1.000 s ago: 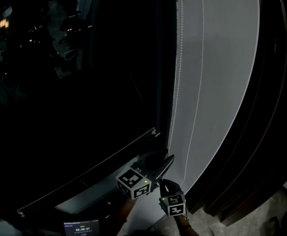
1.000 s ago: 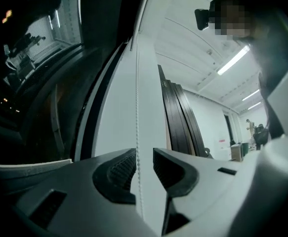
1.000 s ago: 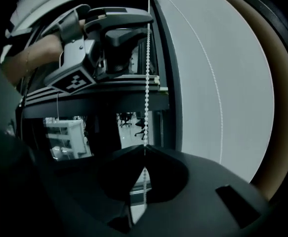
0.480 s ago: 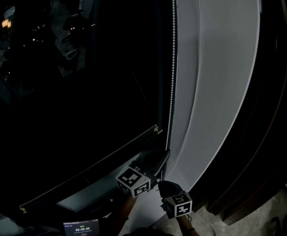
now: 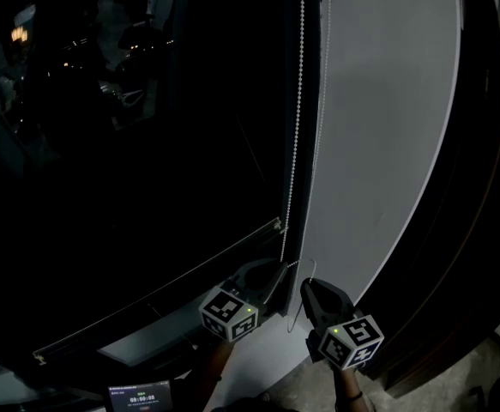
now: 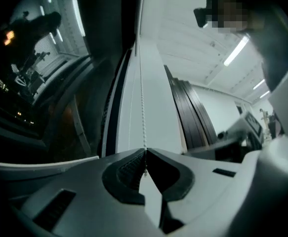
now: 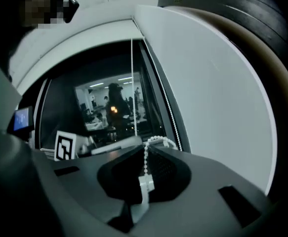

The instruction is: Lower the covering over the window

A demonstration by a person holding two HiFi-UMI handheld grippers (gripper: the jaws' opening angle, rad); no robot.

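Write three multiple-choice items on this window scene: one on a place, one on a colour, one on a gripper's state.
1. Where does the bead chain hang?
A. Along the dark window frame, between the glass and the pale wall
B. Across the middle of the glass
C. Coiled on the floor

2. What colour is the bead chain?
A. Red
B. Black
C. White

3. How does the left gripper stand?
A. Wide open and empty
B. Shut on the bead chain
C. Shut on a cloth

Answers:
1. A: the head view shows the chain running down the frame's edge beside the wall.
2. C: the beads show white against the dark frame.
3. B: in the left gripper view the jaws meet with the chain running in between them.
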